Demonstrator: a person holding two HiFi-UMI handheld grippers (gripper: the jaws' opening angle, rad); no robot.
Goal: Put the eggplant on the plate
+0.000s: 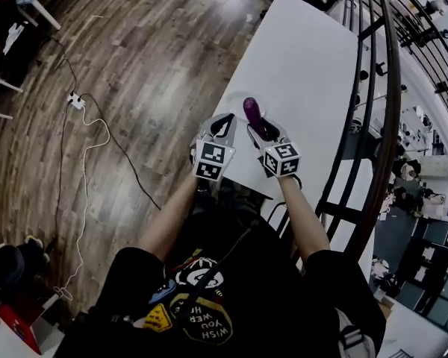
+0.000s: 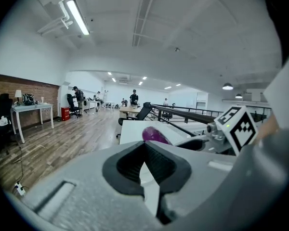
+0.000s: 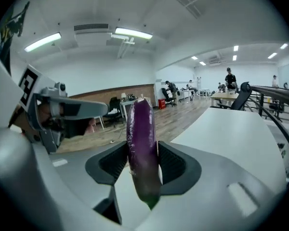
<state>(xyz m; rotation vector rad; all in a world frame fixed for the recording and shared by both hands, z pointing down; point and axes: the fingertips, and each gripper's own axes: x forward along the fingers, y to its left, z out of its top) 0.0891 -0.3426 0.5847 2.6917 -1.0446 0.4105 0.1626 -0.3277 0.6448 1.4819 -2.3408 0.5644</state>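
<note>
Right gripper (image 3: 143,152): jaws pinch the eggplant (image 3: 141,124) from both sides, pads pressed on its lower half.
Left gripper (image 2: 144,146): jaws pressed together with nothing between them, just left of the right gripper at frame centre in the head view.
Eggplant position: lifted clear of the white table (image 3: 231,134); its long purple end sticks up past the jaws, mid-frame in the right gripper view.
Plate: none can be made out in any view.
Handling: the glossy skin looks slippery; the body is probably firm and fairly light, but would bruise under a hard squeeze.
Grip point: a hold nearer the middle would likely curb pivoting.
</note>
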